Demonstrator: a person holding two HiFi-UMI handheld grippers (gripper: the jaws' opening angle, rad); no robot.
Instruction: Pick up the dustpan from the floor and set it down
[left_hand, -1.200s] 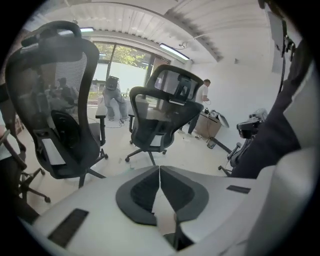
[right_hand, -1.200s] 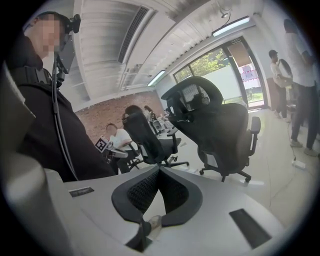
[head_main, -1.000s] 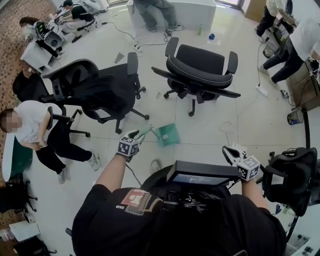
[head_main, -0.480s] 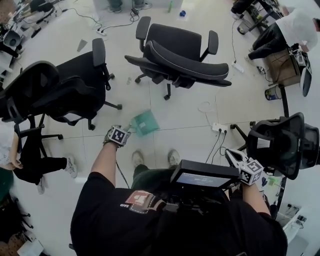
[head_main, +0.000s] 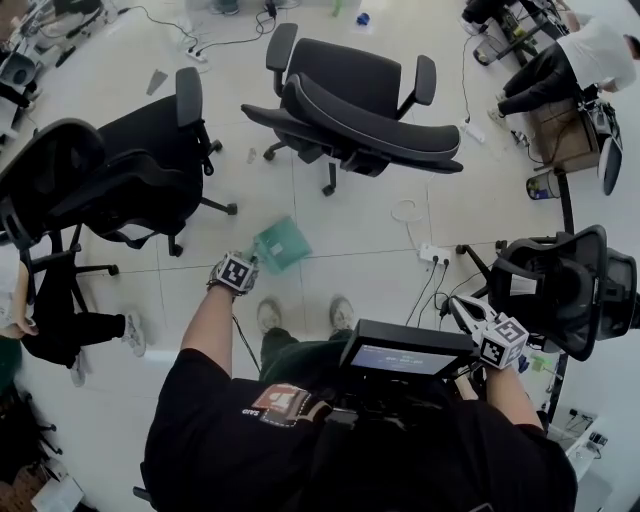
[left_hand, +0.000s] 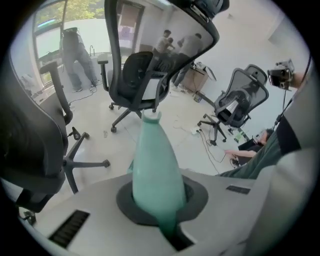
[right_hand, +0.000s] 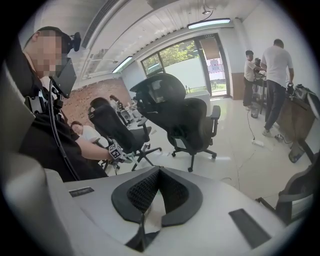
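The teal dustpan lies on the pale floor in front of my feet, its handle running toward my left hand. My left gripper is down at that handle. In the left gripper view the teal handle sits gripped between the two grey jaws, so the left gripper is shut on it. My right gripper hangs at the right, well away from the dustpan. Its dark pads meet with nothing between them, so the right gripper is shut.
Black office chairs ring the spot: one to the left, one straight beyond the dustpan, one at the right. A white power strip with cables lies right of the dustpan. People stand at the far right.
My left arm has dropped toward the floor and its gripper has closed on the dustpan handle. The head view has tilted further down. The right gripper sank a little.
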